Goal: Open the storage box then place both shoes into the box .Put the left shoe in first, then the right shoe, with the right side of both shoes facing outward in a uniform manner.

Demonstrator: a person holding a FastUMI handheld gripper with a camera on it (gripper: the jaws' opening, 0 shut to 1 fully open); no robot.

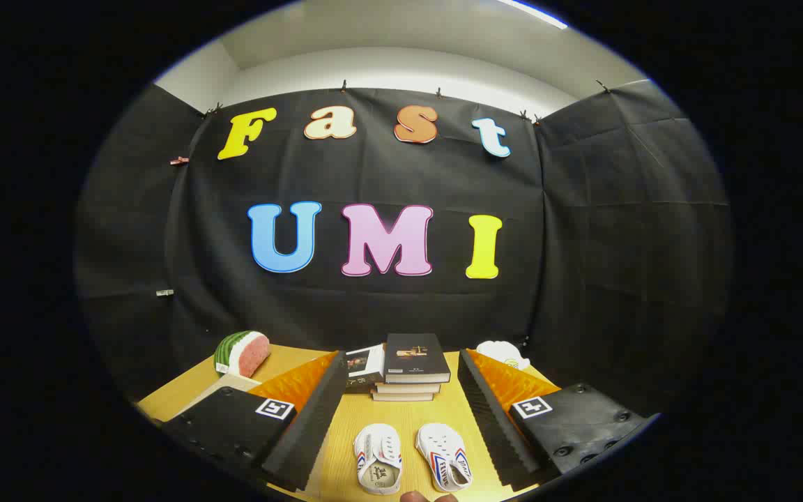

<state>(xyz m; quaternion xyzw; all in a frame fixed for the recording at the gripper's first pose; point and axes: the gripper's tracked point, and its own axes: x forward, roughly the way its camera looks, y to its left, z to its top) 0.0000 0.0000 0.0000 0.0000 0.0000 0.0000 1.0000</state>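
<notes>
The gripper hangs above the wooden table with its two fingers spread wide apart and nothing between them; the pair of small white shoes lies on the table in the gap, the one shoe beside the other shoe, close together but not touching. Both lie with soles down and their long axes running roughly away from the gripper toward the stack of books; the open ankle end of each is nearer the gripper, so the toes seem to point toward the books, splayed slightly apart. No storage box can be made out among the things on the table, so the opening step looks not yet begun. To do it well, I would first find the box and its lid, bring the fingers down squarely on the lid's edge, and lift without dragging the box toward the shoes. Beyond the fingers a watermelon slice sits on one side and a white object on the other.
</notes>
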